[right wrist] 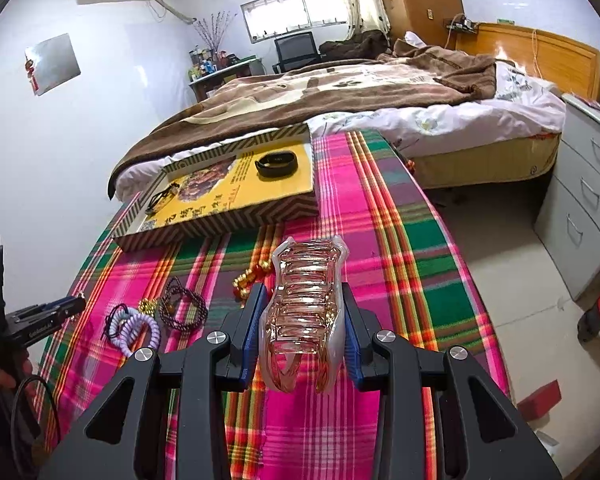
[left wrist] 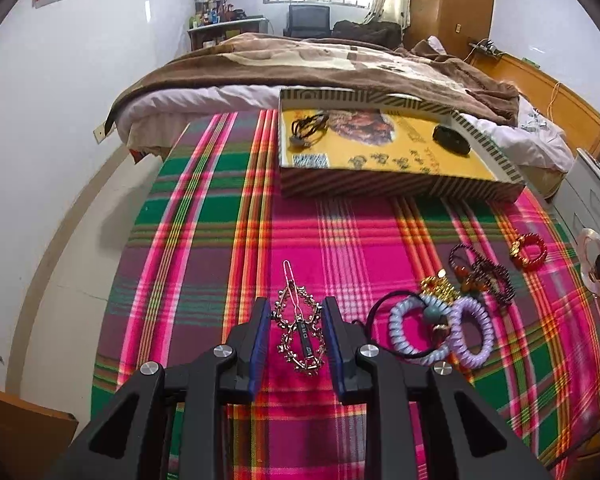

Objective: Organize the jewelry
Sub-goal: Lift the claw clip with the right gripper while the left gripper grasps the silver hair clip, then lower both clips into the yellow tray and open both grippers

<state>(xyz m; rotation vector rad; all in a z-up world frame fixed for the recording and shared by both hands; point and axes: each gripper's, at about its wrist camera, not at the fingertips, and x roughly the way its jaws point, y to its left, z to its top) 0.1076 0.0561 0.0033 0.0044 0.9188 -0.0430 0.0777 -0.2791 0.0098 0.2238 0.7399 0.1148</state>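
My left gripper (left wrist: 298,314) is shut on a silver teardrop hair clip (left wrist: 300,334) studded with small stones, and holds it just above the plaid cloth (left wrist: 204,216). To its right lie two pale spiral hair ties (left wrist: 440,332), dark braided ties (left wrist: 486,276), a gold piece (left wrist: 436,286) and a red bead bracelet (left wrist: 529,250). My right gripper (right wrist: 303,294) is shut on a clear pink claw clip (right wrist: 300,320) held over the cloth. The striped tray box (left wrist: 400,191) at the far end holds a black band (left wrist: 451,139) and a black cord piece (left wrist: 308,126).
A bed with a brown blanket (right wrist: 340,84) lies beyond the table. Grey drawers (right wrist: 580,216) stand right of the table, with bare floor between. A white wall (left wrist: 52,128) runs along the table's left side. The left gripper (right wrist: 70,305) shows at the right wrist view's left edge.
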